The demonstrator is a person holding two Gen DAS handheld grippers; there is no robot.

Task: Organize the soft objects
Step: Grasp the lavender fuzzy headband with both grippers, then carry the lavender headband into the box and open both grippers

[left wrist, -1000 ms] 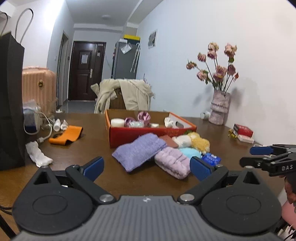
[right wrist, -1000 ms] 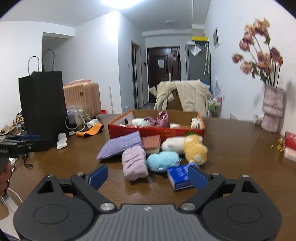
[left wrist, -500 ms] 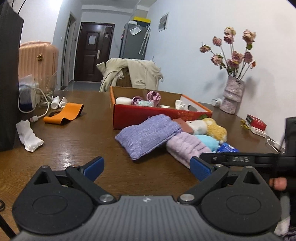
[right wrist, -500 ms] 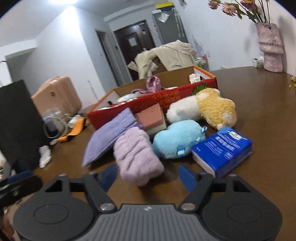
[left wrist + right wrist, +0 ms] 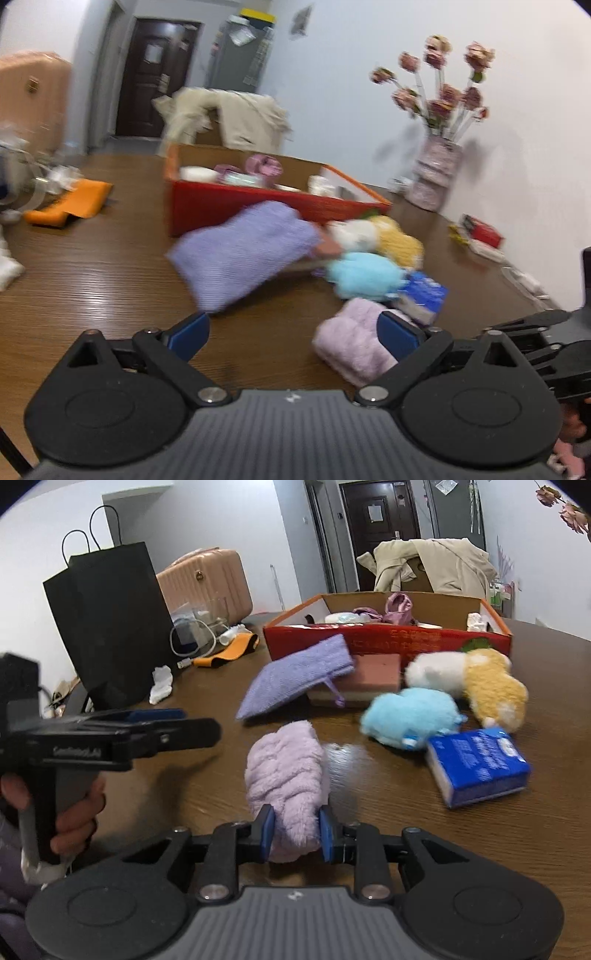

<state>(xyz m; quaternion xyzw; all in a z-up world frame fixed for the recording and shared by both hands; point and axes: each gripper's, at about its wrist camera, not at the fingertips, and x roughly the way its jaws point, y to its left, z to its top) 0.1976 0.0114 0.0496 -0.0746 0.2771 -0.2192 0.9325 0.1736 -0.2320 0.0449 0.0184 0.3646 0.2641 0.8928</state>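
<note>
The right gripper (image 5: 294, 830) has just been closing and is pinching the near end of the pink towel (image 5: 286, 775), which is lying on the table (image 5: 480, 849) before the plush toys; the left gripper (image 5: 293, 328) is standing open, empty, just left of the towel, having narrowed slightly

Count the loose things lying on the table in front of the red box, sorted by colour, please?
Purple: 2, knitted cloth and fluffy roll
Blue: 2, plush and tissue pack
Pink: 1, sponge block
White-and-yellow: 1, plush
Total: 6
</note>
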